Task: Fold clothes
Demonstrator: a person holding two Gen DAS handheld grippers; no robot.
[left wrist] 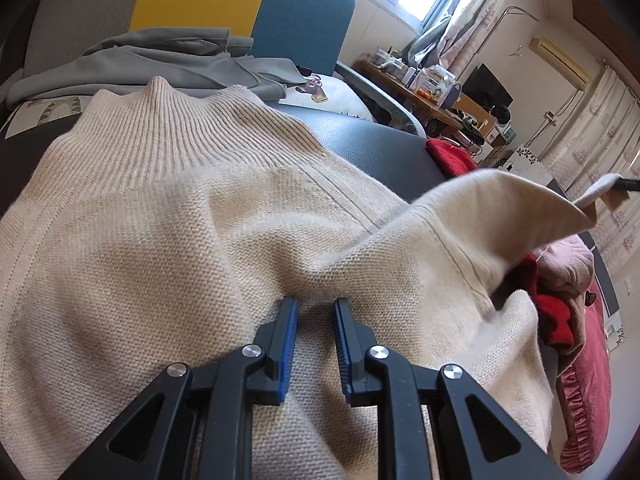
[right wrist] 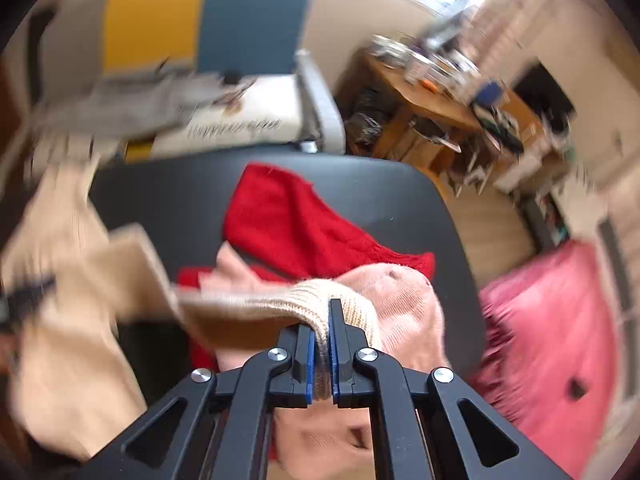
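Beige sweater (left wrist: 180,240) lies spread on the dark tabletop (left wrist: 372,148), ribbed collar toward the grey garment (left wrist: 160,64) behind it. Left gripper (left wrist: 316,308) rests on the sweater body, jaws spread, a raised ridge of knit just ahead of the tips. Right gripper (right wrist: 322,320): jaws pressed together, pinching the sweater's ribbed cuff (right wrist: 312,304), the sleeve lifted off the tabletop. Beside the sweater lie a red knit (right wrist: 296,220) and a pink garment (right wrist: 400,300). Right view motion-blurred.
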